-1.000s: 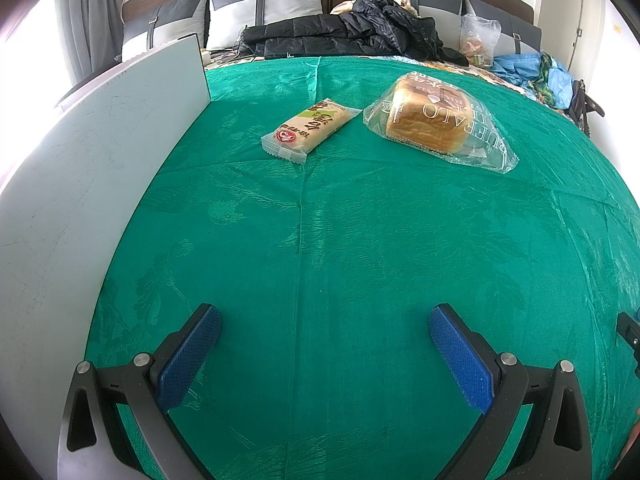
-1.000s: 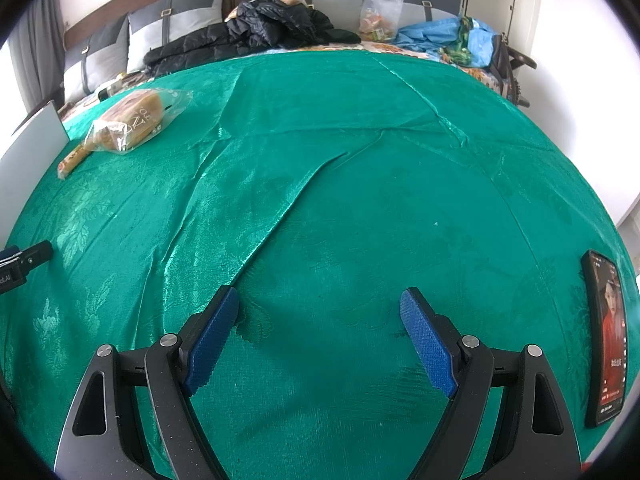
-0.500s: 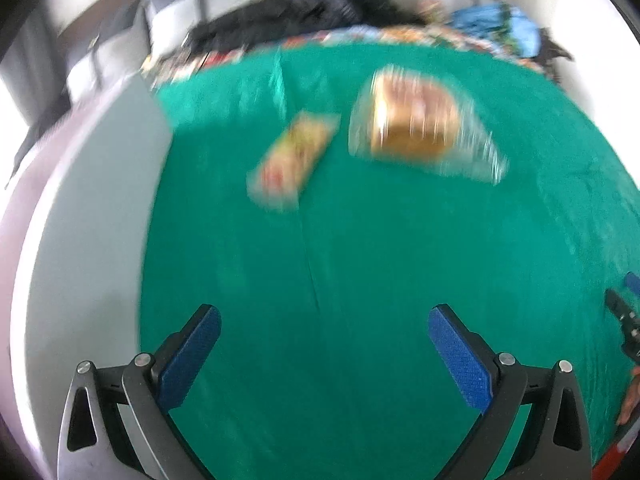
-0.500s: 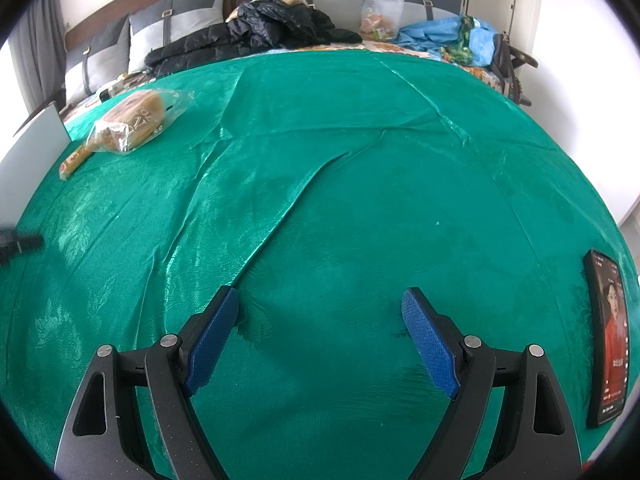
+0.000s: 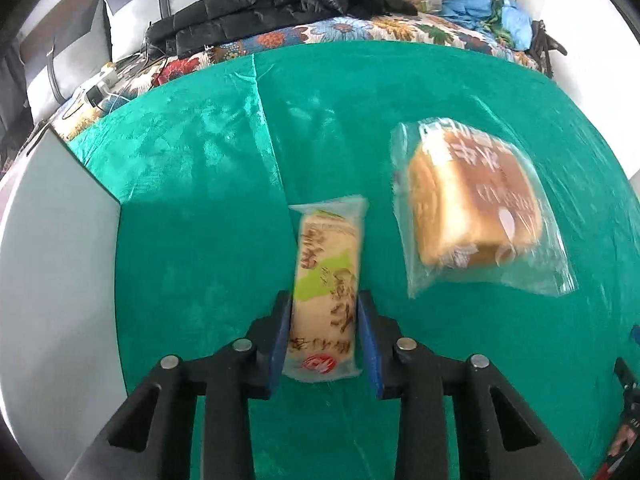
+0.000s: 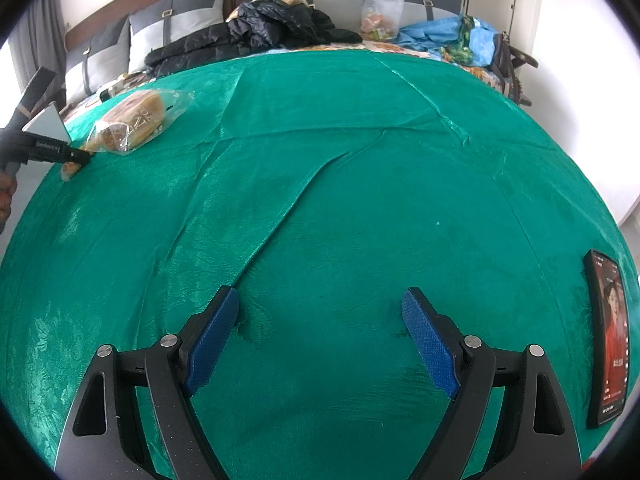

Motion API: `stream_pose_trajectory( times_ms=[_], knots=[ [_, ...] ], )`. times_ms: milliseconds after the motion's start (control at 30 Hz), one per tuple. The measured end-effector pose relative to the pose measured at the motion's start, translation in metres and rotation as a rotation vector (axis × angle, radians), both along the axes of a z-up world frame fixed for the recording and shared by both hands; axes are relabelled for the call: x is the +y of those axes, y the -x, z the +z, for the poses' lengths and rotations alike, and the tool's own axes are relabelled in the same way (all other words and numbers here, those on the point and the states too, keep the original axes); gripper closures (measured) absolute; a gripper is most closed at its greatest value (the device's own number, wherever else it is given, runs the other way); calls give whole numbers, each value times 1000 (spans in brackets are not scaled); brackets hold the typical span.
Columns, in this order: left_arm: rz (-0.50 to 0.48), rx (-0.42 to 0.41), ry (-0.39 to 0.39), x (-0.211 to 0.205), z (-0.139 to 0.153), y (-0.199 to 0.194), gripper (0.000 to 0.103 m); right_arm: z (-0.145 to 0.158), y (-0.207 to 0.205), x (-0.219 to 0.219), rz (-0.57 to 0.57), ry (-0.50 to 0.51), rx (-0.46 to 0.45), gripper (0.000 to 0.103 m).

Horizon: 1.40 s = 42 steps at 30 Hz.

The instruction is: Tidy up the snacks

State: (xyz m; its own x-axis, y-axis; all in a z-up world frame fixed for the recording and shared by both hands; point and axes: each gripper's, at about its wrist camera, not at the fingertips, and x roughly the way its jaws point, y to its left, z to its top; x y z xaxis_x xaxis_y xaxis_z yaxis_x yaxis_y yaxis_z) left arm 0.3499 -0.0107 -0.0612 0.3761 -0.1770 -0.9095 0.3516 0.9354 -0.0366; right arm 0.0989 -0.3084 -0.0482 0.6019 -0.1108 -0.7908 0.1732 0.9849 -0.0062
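Snack bar [image 5: 326,284] clamped between left gripper [image 5: 324,338] fingers [image 5: 280,336].

The long snack pack [image 5: 325,292] is showing brown writing and a small red round mark near its end, but the letters are too blurry to read. The clear bread bag [image 6: 136,122] is showing big letters; only "TO" can be made out. The phone [image 6: 608,336] screen is showing tiny white writing, too small to read.
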Motion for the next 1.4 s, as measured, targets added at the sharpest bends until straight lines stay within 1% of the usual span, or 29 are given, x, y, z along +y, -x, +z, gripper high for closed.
stream_pose_trajectory(
  times_ms=[33, 100, 133, 167, 200, 267, 367, 400, 433, 467, 533, 567, 600, 633, 667, 700, 800, 867, 933, 967, 1033, 1067, 1133, 1167, 1267, 1300, 1333, 1367, 1400],
  knots=[
    [10, 2, 17, 4, 0, 7, 73, 1, -1, 2, 23, -14, -8, 17],
    [51, 5, 71, 14, 3, 21, 73, 13, -16, 9, 169, -143, -60, 17],
    [68, 1, 94, 20, 7, 29, 73, 22, -30, 16, 247, -178, -75, 17],
    [78, -4, 107, 23, 10, 37, 73, 37, -54, 28, 342, -185, -84, 17],
    [91, -10, 125, 29, 15, 46, 73, 47, -73, 37, 399, -177, -90, 17],
    [107, -18, 155, 39, 24, 62, 73, 73, -135, 64, 564, -168, -75, 17],
    [136, -25, 224, 55, 41, 80, 73, 83, -213, 107, 749, -93, 0, 18],
    [143, -33, 244, 60, 49, 90, 73, 77, -239, 129, 813, -35, 58, 18],
    [143, -39, 259, 62, 56, 96, 73, 68, -252, 142, 851, -2, 106, 18],
    [143, -45, 274, 64, 62, 102, 73, 56, -264, 156, 895, 46, 167, 18],
    [132, -63, 293, 67, 73, 113, 73, 31, -276, 177, 937, 160, 247, 16],
    [127, -71, 295, 68, 77, 119, 73, 23, -278, 183, 940, 183, 255, 16],
    [121, -81, 298, 70, 82, 127, 73, 19, -280, 184, 923, 172, 261, 19],
    [117, -86, 304, 71, 85, 131, 73, 20, -281, 181, 879, 136, 256, 22],
    [118, -90, 315, 74, 89, 138, 73, 21, -282, 175, 820, 66, 250, 23],
    [126, -91, 328, 77, 92, 142, 73, 23, -279, 171, 794, 36, 243, 26],
    [173, -99, 403, 97, 106, 157, 73, 27, -265, 152, 685, -69, 226, 28],
    [207, -119, 436, 114, 117, 171, 73, 41, -247, 139, 624, -177, 199, 29],
    [245, -157, 423, 135, 131, 184, 73, 66, -223, 136, 609, -286, 148, 29],
    [262, -170, 406, 145, 136, 189, 73, 86, -208, 142, 613, -361, 110, 29],
    [313, -193, 366, 173, 142, 200, 72, 119, -190, 162, 639, -449, 69, 29],
    [351, -197, 348, 192, 144, 205, 73, 141, -178, 185, 676, -500, 44, 28],
    [407, -212, 313, 220, 146, 215, 73, 167, -161, 224, 731, -545, 29, 28],
    [432, -221, 287, 231, 146, 219, 73, 182, -152, 256, 771, -577, 33, 28],
    [521, -238, 191, 272, 147, 234, 71, 198, -135, 324, 829, -649, 52, 26],
    [551, -238, 154, 281, 146, 239, 67, 201, -128, 350, 843, -641, 55, 25],
    [573, -236, 124, 288, 145, 243, 48, 202, -123, 368, 846, -628, 56, 23],
    [595, -238, 100, 295, 144, 247, 23, 201, -118, 390, 849, -619, 60, 22],
    [615, -250, 80, 300, 145, 252, 13, 201, -114, 407, 851, -603, 73, 21]
  ],
)
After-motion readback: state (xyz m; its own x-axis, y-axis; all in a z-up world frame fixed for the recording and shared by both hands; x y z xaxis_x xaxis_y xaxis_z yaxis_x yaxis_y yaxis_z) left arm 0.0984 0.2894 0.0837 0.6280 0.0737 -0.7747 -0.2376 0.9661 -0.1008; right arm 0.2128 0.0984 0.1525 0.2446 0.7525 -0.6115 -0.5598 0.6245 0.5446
